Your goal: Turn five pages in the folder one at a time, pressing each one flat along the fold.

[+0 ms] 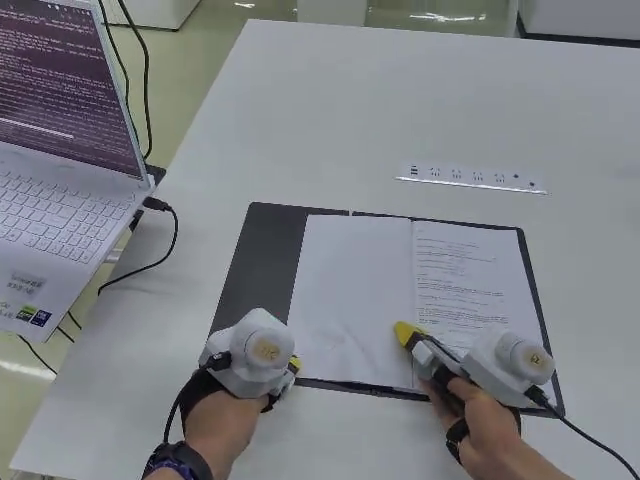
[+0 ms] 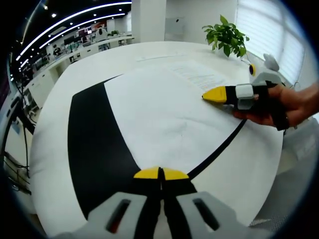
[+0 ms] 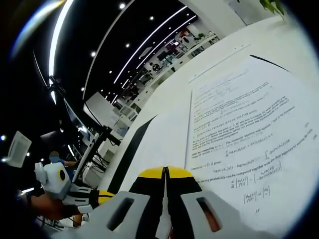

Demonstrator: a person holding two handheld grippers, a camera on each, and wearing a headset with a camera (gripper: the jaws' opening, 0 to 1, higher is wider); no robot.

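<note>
A black folder (image 1: pixel 265 250) lies open on the white table. Its left sheet, a blank turned page (image 1: pixel 350 290), lies flat, and a printed page (image 1: pixel 465 275) is on the right. My right gripper (image 1: pixel 404 331) is shut with nothing in it, its yellow tips low on the fold (image 3: pixel 189 129) between the two pages. In its own view the right gripper (image 3: pixel 164 173) points along that fold. My left gripper (image 1: pixel 292 366) is shut and empty at the folder's near edge, by the blank page's bottom left corner; its own view shows the left gripper (image 2: pixel 160 173) over the black cover (image 2: pixel 92 144).
An open laptop (image 1: pixel 60 150) stands at the left table edge, with a black cable (image 1: pixel 150 260) running toward the folder. A white power strip (image 1: pixel 470 178) lies beyond the folder. A potted plant (image 2: pixel 227 32) stands far off.
</note>
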